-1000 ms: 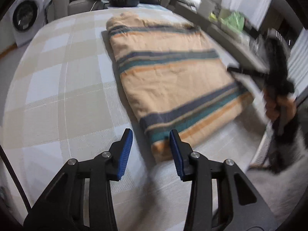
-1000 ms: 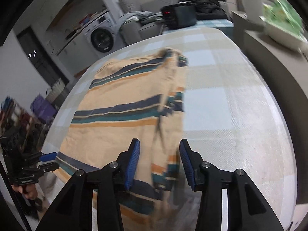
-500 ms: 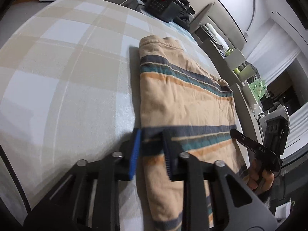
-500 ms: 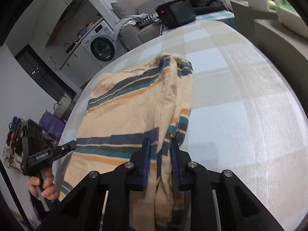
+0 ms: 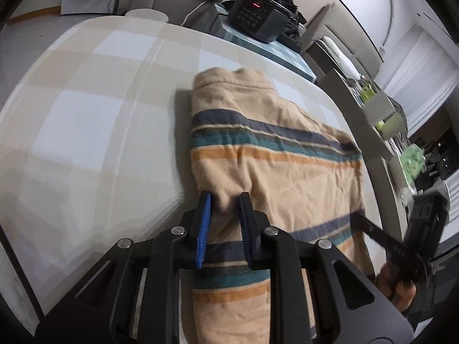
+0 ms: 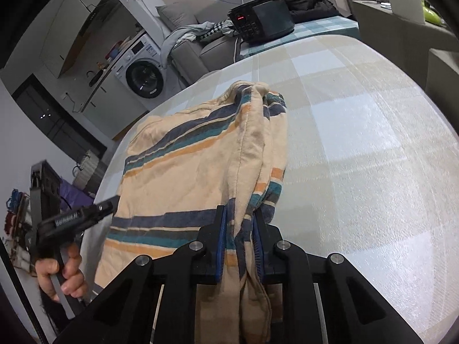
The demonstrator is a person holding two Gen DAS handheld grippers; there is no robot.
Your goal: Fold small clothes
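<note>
A tan garment (image 5: 272, 172) with navy, teal and orange stripes lies folded lengthwise on the checked tablecloth (image 5: 86, 114). My left gripper (image 5: 223, 203) is shut on the garment's left edge, with a bunch of fabric pinched between the blue pads. In the right wrist view my right gripper (image 6: 239, 215) is shut on the garment's (image 6: 186, 172) thick right fold. Each view shows the other gripper at the opposite edge, held by a hand: the right gripper (image 5: 370, 229) and the left gripper (image 6: 112, 202).
A black appliance (image 5: 255, 14) with a red display sits past the far table edge, with a sofa and dark clothes behind it. A washing machine (image 6: 143, 77) stands far left. Shelves with green items (image 5: 384, 114) run along the right. Bare tablecloth (image 6: 358, 143) lies beside the garment.
Both grippers were open near the garment's near end. They have slid forward along its two side edges and shut on the fabric there.
</note>
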